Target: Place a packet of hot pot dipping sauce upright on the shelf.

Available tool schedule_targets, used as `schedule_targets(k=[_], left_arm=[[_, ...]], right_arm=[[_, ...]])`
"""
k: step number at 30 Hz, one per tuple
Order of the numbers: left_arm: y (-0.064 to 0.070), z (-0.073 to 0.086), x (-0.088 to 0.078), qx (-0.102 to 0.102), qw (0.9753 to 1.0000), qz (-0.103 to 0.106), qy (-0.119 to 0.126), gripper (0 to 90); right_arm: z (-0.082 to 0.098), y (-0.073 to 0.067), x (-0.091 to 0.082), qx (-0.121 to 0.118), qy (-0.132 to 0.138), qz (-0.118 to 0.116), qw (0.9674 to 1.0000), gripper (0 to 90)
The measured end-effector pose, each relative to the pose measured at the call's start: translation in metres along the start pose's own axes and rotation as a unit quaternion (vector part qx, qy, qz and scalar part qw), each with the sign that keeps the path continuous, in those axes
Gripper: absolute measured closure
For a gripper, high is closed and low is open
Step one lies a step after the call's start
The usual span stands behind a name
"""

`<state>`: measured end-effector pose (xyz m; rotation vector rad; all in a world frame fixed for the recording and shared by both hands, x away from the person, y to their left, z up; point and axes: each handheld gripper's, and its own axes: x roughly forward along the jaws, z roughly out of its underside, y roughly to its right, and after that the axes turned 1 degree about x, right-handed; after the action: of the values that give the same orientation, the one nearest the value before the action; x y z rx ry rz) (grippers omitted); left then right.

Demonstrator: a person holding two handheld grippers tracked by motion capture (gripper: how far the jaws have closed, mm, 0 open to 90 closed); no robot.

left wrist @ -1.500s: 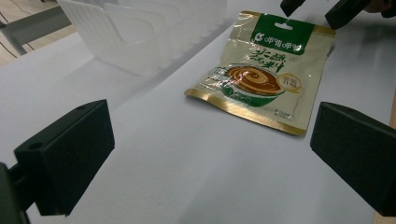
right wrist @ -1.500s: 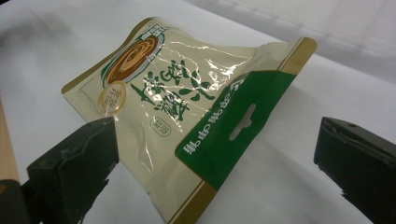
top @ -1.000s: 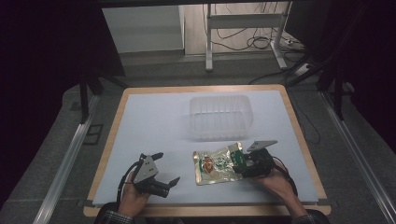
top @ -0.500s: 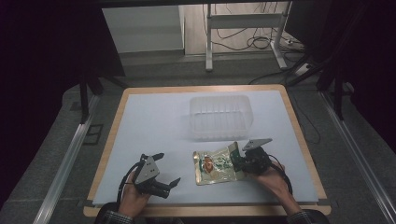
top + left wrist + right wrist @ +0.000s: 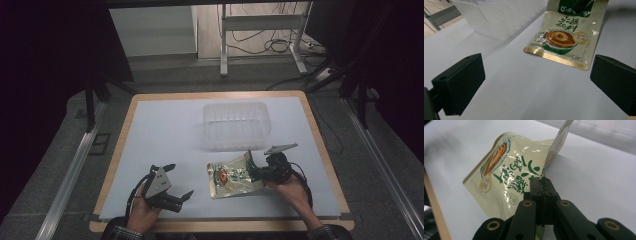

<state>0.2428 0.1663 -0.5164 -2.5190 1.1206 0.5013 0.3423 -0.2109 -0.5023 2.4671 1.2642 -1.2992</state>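
Observation:
A cream and green sauce packet lies on the white table near the front, printed with a bowl picture. My right gripper has just been closing and is now shut on the packet's right edge, which bends upward between the jaws. My left gripper rests at the front left in the person's hand, open, with bare table between its fingers. The packet lies ahead of it, untouched by it.
A clear ribbed plastic container stands beyond the packet at the table's middle. The white mat has a wooden border. Metal rails and a stand with cables lie on the floor around the table.
The right gripper has closed on the packet's right edge, and that edge now stands up off the table. The left gripper has stayed where it was.

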Motion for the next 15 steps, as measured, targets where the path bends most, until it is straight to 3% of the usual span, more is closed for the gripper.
schedule_targets(k=[10, 15], left_arm=[[0.000, 0.000, 0.000, 0.000, 1.0000, -0.002, -0.001, 0.0], [0.000, 0.000, 0.000, -0.001, 1.0000, -0.002, 0.000, 0.0]], right_arm=[[-0.009, 0.001, -0.012, 0.045, 0.022, -0.045, 0.9977, 89.3], [-0.017, 0.000, -0.017, 0.074, 0.036, -0.075, 0.9938, 89.4]])
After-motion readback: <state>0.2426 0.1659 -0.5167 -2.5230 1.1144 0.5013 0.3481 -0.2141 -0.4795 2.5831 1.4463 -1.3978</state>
